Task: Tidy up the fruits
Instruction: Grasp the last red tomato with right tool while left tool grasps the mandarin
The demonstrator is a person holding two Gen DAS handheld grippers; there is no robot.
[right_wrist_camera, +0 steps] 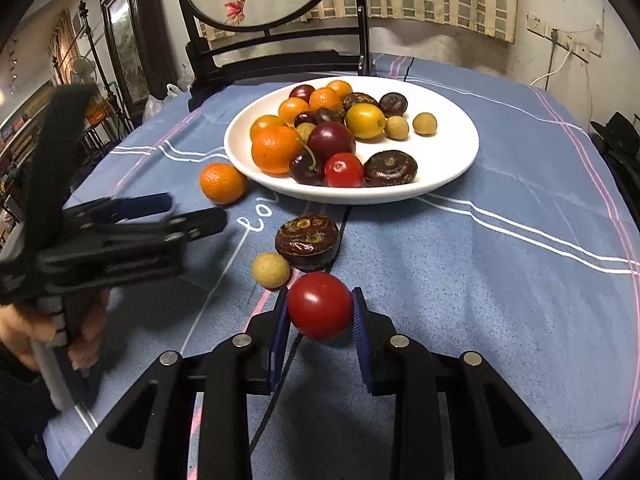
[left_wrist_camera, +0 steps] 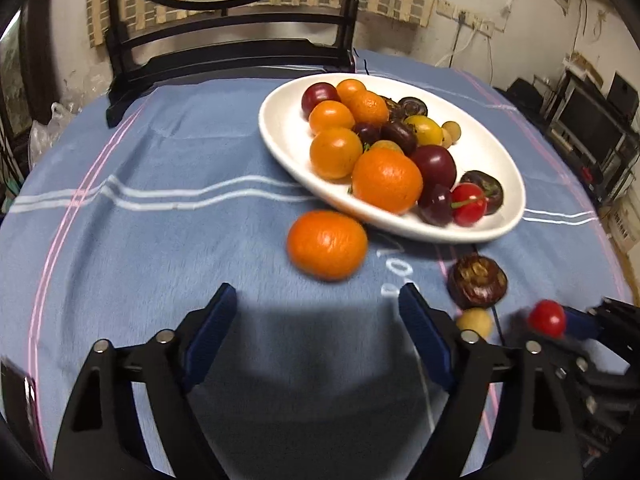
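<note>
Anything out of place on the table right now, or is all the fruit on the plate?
Not all. An orange, a brown fruit and a small tan fruit lie on the cloth, off the plate. The right gripper holds a red tomato.

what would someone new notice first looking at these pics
Most striking is the white plate heaped with oranges, cherries and dark fruits, at the far middle of the blue tablecloth. In the foreground, the right hand-held gripper is shut on a red cherry tomato. A loose mandarin lies on the cloth just ahead of the open left hand-held gripper, beside the plate's near edge.
</note>
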